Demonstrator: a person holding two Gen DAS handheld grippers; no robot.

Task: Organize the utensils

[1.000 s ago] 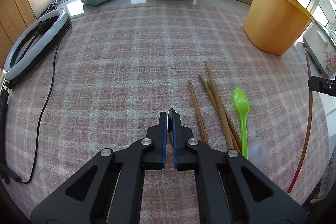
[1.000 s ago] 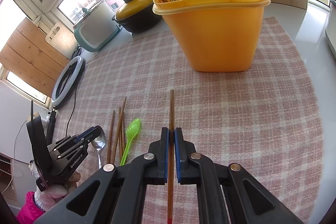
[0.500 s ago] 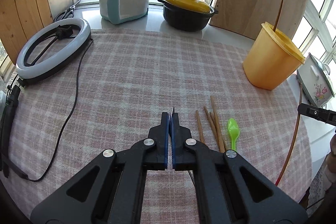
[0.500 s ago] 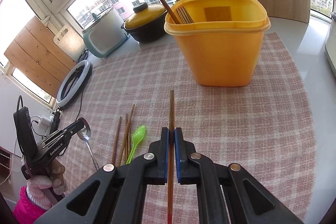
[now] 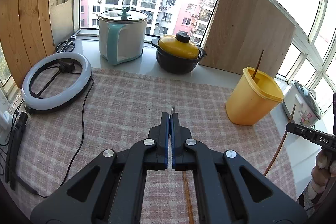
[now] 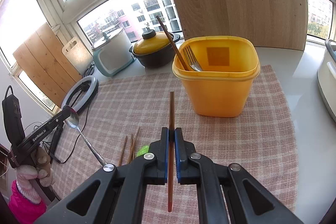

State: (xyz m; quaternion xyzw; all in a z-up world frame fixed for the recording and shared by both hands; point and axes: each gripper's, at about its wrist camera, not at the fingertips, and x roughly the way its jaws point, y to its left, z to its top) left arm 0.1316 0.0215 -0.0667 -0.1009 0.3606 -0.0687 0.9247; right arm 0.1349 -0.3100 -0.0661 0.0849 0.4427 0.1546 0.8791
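My left gripper (image 5: 170, 117) is shut on a metal spoon (image 6: 72, 119) by its bowl, lifted above the checked cloth; the handle hangs down. It shows at the left of the right wrist view (image 6: 67, 111). My right gripper (image 6: 171, 131) is shut on a brown chopstick (image 6: 171, 110) that points at the yellow utensil tub (image 6: 216, 87). The tub holds a fork (image 6: 192, 60) and one chopstick (image 6: 172, 43). Several chopsticks (image 6: 131, 147) and a green spoon (image 6: 142, 150) lie on the cloth. The tub also shows in the left wrist view (image 5: 252, 98).
A ring light (image 5: 56, 81) with its cable lies at the left. A white-and-teal cooker (image 5: 121, 37) and a black pot with yellow lid (image 5: 178, 56) stand on the sill. A wooden board (image 5: 245, 35) leans behind the tub. A white appliance (image 5: 302, 106) stands at right.
My left gripper has risen well above the cloth with the spoon in it. My right gripper has risen a little with its chopstick, still facing the tub.
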